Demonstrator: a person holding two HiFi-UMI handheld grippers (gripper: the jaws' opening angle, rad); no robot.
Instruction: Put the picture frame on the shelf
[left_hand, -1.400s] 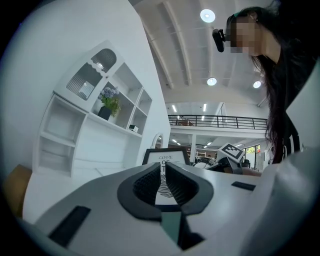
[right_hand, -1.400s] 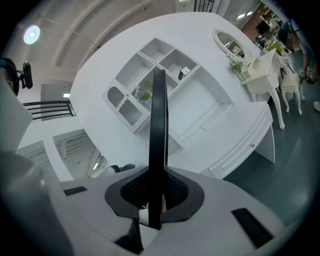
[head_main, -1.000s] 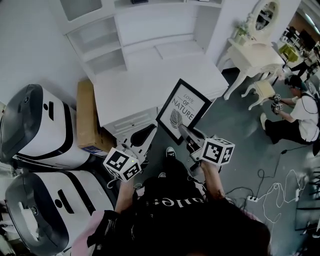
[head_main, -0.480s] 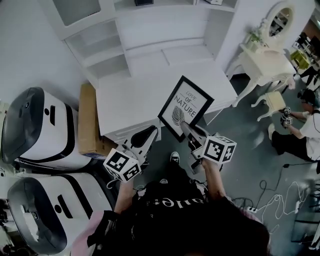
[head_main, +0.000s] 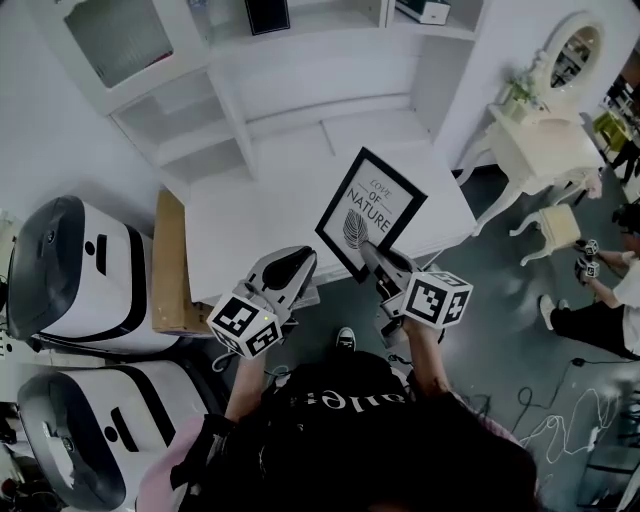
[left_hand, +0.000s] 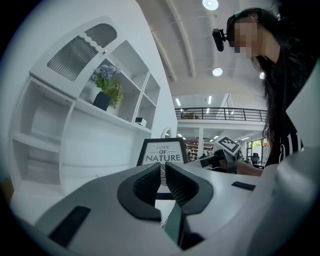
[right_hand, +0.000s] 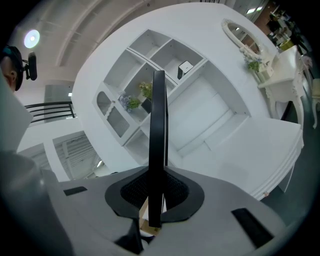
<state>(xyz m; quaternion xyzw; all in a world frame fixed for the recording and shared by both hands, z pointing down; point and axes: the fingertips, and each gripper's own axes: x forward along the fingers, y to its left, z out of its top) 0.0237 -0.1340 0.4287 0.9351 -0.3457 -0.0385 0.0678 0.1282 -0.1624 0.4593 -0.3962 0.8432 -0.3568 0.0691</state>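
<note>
The picture frame (head_main: 370, 212) is black-edged with a white "LOVE OF NATURE" print and is tilted above the front edge of the white desk (head_main: 260, 205). My right gripper (head_main: 366, 250) is shut on the frame's lower edge; in the right gripper view the frame (right_hand: 159, 125) runs edge-on up between the pads. My left gripper (head_main: 298, 264) hovers to the frame's left, shut with nothing in it. In the left gripper view the frame (left_hand: 162, 151) faces me just beyond the closed jaws. The white shelf unit (head_main: 300, 80) rises behind the desk, its compartments (right_hand: 165, 70) ahead of the frame.
Two white-and-black machines (head_main: 70, 260) stand on the left beside a cardboard box (head_main: 170, 262). A white dressing table with mirror (head_main: 540, 140) and a stool (head_main: 560, 226) stand on the right. A flower pot (left_hand: 106, 90) and a small box (left_hand: 141, 121) occupy upper shelves.
The view has moved forward: more of the shelf unit shows and the desk sits closer. The frame stays in the right gripper, now further over the desk. The left gripper remains beside it.
</note>
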